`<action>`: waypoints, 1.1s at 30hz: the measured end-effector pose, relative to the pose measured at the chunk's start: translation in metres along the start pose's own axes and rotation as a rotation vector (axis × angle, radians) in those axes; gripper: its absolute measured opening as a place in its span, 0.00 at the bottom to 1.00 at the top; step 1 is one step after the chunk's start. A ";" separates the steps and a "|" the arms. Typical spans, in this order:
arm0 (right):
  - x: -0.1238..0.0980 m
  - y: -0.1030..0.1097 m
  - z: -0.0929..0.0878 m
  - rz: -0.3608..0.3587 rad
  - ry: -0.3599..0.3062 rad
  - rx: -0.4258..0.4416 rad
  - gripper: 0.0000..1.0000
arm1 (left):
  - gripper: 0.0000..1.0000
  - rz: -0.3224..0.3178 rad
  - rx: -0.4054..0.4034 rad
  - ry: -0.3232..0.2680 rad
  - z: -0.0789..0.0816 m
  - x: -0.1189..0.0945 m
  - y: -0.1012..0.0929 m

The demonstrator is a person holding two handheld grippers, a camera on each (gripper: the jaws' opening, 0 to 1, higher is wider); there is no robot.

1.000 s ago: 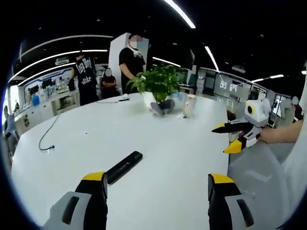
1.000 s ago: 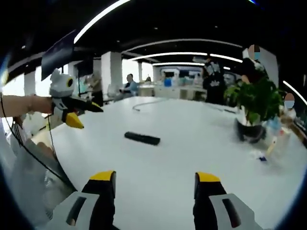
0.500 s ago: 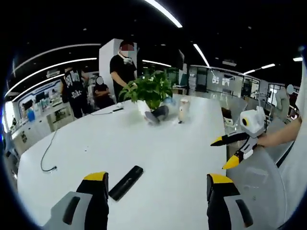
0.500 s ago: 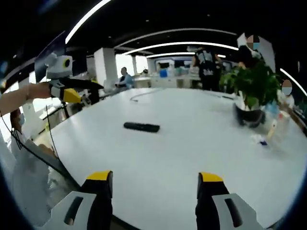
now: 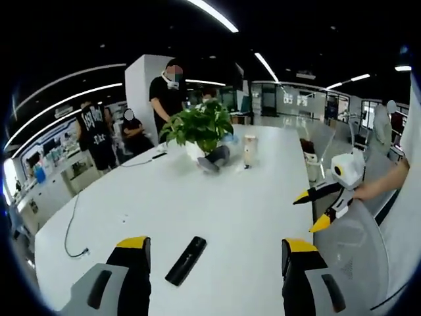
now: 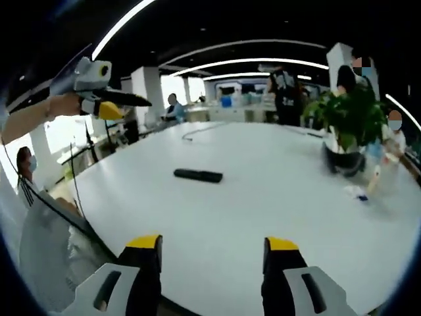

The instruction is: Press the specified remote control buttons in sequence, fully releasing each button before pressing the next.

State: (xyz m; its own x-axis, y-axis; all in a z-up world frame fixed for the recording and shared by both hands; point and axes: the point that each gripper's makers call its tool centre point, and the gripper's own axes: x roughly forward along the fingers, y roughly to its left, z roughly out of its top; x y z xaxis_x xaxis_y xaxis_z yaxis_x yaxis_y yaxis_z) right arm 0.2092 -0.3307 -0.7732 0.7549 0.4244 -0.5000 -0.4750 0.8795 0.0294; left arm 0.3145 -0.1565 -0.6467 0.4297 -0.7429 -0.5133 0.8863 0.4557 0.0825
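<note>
A black remote control lies flat on the white worktop, and in the left gripper view it sits just ahead of the left tongs, nearer the left jaw than the right, touching neither. Those tongs stand wide apart with nothing between them, their yellow-capped tips hanging above the worktop's near part. In the right gripper view the remote control rests well out on the bare worktop, well apart from the right tongs, which are likewise spread and empty. Each pair of tongs also appears in the other's view, held in the air off the worktop's edge: the right tongs at the right of the left gripper view, their tips parted, and the left tongs at the upper left of the right gripper view, where the jaws overlap and it is hard to say how far they gape. Farther along the worktop stand a potted plant and a pale cup, and a dark cable trails across the far left side. Several people stand beyond the plant.
</note>
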 end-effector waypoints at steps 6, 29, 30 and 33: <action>-0.002 -0.005 -0.004 -0.019 -0.003 0.014 0.57 | 0.84 -0.035 0.073 0.026 0.024 -0.006 -0.009; -0.028 -0.011 -0.022 -0.087 0.009 -0.127 0.66 | 0.77 -0.089 0.106 0.103 0.020 0.023 0.019; -0.026 -0.013 -0.023 -0.095 0.022 -0.133 0.65 | 0.78 -0.095 0.099 0.100 0.018 0.027 0.021; -0.026 -0.017 -0.024 -0.115 0.031 -0.140 0.71 | 0.81 -0.115 0.073 0.106 0.009 0.044 0.030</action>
State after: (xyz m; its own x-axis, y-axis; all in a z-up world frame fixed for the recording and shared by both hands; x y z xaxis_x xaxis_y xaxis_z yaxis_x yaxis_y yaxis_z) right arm 0.1861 -0.3619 -0.7815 0.7946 0.3141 -0.5195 -0.4465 0.8822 -0.1495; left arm 0.3615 -0.1805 -0.6590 0.3072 -0.7308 -0.6095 0.9405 0.3309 0.0773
